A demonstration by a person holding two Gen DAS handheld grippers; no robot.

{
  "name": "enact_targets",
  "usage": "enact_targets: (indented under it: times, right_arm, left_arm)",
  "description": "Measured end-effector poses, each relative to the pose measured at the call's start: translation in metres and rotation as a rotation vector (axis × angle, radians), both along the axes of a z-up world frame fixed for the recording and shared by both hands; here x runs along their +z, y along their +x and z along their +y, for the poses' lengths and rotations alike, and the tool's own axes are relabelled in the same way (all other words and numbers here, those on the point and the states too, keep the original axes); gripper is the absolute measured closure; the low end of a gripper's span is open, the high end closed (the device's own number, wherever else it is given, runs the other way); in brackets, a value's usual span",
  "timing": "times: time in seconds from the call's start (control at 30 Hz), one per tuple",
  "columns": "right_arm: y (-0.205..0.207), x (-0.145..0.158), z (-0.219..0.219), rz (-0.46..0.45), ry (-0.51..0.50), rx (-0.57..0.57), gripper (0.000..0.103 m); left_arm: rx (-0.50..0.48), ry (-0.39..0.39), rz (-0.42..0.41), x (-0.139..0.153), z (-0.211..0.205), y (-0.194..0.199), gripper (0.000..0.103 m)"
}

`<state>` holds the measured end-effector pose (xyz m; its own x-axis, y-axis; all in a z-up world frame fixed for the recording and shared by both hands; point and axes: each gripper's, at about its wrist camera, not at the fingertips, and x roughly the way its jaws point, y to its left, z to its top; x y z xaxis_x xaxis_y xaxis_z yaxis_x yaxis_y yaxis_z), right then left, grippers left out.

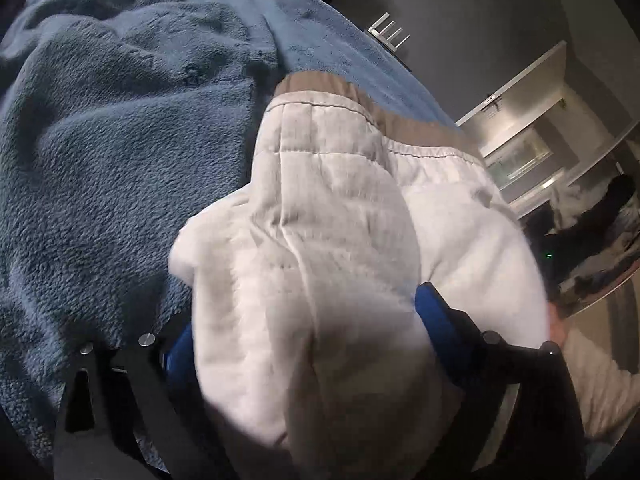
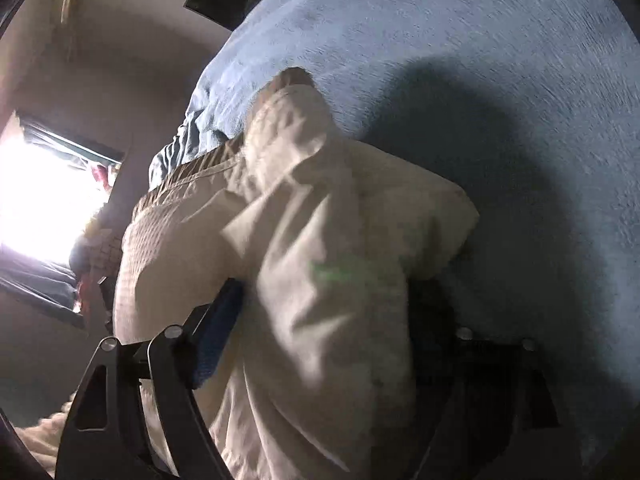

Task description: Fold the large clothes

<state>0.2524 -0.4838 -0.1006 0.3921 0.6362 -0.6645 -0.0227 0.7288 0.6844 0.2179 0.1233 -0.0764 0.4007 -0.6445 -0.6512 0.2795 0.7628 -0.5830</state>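
Note:
A white quilted garment with a tan band along its far edge lies bunched on a blue fleece blanket. In the left wrist view a thick fold of it fills my left gripper; both blue pads press into the cloth. In the right wrist view the same pale garment bulges up between the fingers of my right gripper. Its left blue pad sits against the cloth, while the right finger is dark and half hidden in shadow.
The blue blanket spreads to the right and beyond the garment. A dark wall and metal shelving stand past the bed edge on the right. A bright window is off to the left. Part of a hand shows beside the left gripper.

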Motion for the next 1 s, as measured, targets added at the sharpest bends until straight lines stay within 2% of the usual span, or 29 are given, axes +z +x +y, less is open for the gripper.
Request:
enact_targets:
  times: [0.03,0.07,0.1,0.13,0.17,0.2,0.23,0.3,0.4,0.5,0.57,0.63,0.7,0.73,0.83,0.9,0.97,1.0]
  right_arm:
    - [-0.005,0.009,0.007,-0.043,-0.028,0.014,0.057]
    - [-0.011,0.02,0.009,-0.083,-0.031,0.016,0.078]
    - [-0.02,0.033,0.01,-0.129,-0.038,0.004,0.085]
    - [-0.027,0.043,0.012,-0.165,-0.057,-0.003,0.087]
    - [-0.037,0.056,0.015,-0.213,-0.078,-0.007,0.09]
    - [-0.045,0.066,0.017,-0.259,-0.082,-0.004,0.091]
    - [-0.056,0.084,0.022,-0.331,-0.077,0.002,0.092]
    - [-0.072,0.116,0.034,-0.445,-0.099,0.023,0.093]
    - [-0.075,0.145,0.047,-0.532,-0.1,0.049,0.094]
    - [-0.058,0.148,0.046,-0.543,-0.083,0.028,0.094]
    - [-0.039,0.141,0.047,-0.535,-0.082,0.003,0.094]
    - [-0.014,0.124,0.048,-0.484,-0.088,-0.018,0.094]
    - [0.009,0.101,0.052,-0.414,-0.125,-0.031,0.094]
    - [0.018,0.087,0.044,-0.37,-0.144,-0.051,0.093]
    - [0.034,0.054,0.028,-0.276,-0.12,-0.065,0.088]
    - [0.041,0.038,0.023,-0.229,-0.109,-0.07,0.085]
    - [0.041,0.028,0.014,-0.177,-0.071,-0.091,0.079]
    - [0.041,0.028,0.011,-0.156,-0.08,-0.104,0.069]
  left_arm:
    - [-0.011,-0.018,-0.008,0.004,0.0,-0.004,0.044]
    - [-0.03,-0.058,-0.024,0.011,0.001,-0.008,0.053]
    - [-0.037,-0.056,-0.048,0.02,0.002,-0.012,0.069]
    - [-0.056,-0.038,-0.088,0.033,-0.002,-0.021,0.077]
    - [-0.062,-0.023,-0.112,0.041,-0.003,-0.026,0.079]
    - [-0.063,-0.026,-0.137,0.051,-0.003,-0.032,0.082]
    - [-0.062,-0.063,-0.171,0.063,0.0,-0.04,0.084]
    - [-0.063,-0.09,-0.22,0.082,0.004,-0.05,0.085]
    - [-0.055,-0.068,-0.287,0.109,0.007,-0.056,0.085]
    - [-0.002,-0.099,-0.32,0.124,0.021,-0.043,0.085]
    - [0.017,-0.078,-0.316,0.123,0.024,-0.027,0.085]
    - [0.022,-0.034,-0.277,0.111,0.022,-0.008,0.084]
    - [0.02,0.066,-0.211,0.09,0.02,0.011,0.083]
    - [0.022,0.091,-0.195,0.079,0.021,0.015,0.08]
    - [0.035,0.067,-0.174,0.061,0.032,0.022,0.073]
    - [0.042,0.078,-0.161,0.053,0.033,0.025,0.068]
    - [0.066,0.114,-0.159,0.052,0.036,0.024,0.056]
    - [0.101,0.155,-0.16,0.055,0.038,0.021,0.037]
